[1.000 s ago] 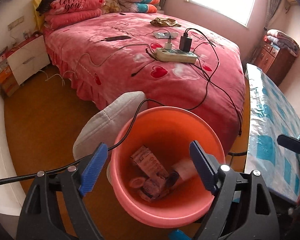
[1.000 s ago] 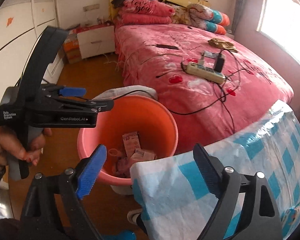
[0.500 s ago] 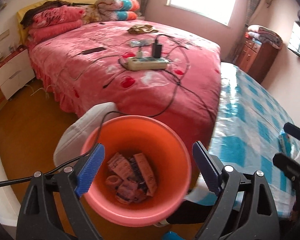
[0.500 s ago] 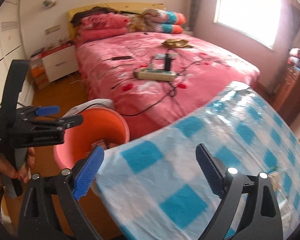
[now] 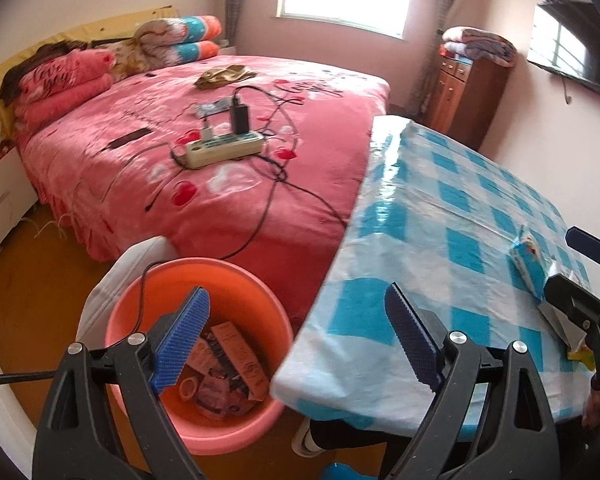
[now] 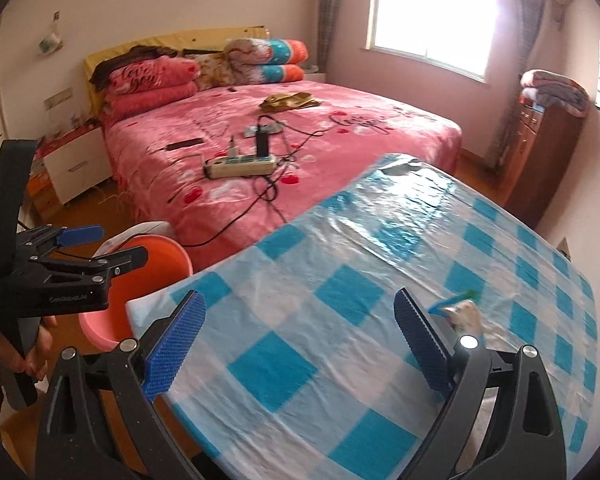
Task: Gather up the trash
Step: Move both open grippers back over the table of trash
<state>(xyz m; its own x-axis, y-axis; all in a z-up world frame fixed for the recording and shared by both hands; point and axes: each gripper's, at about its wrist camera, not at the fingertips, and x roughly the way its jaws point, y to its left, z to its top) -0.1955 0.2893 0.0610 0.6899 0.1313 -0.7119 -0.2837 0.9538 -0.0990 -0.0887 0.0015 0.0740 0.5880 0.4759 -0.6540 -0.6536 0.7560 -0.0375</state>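
Both sets of jaws are standing wide apart with nothing between them, having just been opening further: the left gripper [image 5: 296, 340] is hanging over the gap between the bucket and the counter's near corner, the right gripper [image 6: 298, 344] over the checked cloth.

An orange-pink bucket [image 5: 236, 276] is sitting on the wooden floor [image 5: 32, 300], tight against the counter's left edge and near the foot of the bed [image 5: 204, 168]. It is holding crumpled cartons and wrappers [image 5: 228, 364]. A blue carton [image 5: 526, 258] is lying on the counter [image 5: 440, 216] near its right edge, beside a pale wrapper partly hidden by the right gripper. In the right wrist view a blurred blue-and-white scrap [image 6: 460, 308] is lying just beyond the right-hand pad.

A glossy blue-and-white checked cloth is covering the counter, whose middle is lying bare. A power strip [image 5: 224, 148] with trailing cables is resting on the pink bedspread, one cable dropping toward the bucket. A dark wooden cabinet [image 5: 466, 100] is standing beyond the counter's far corner.
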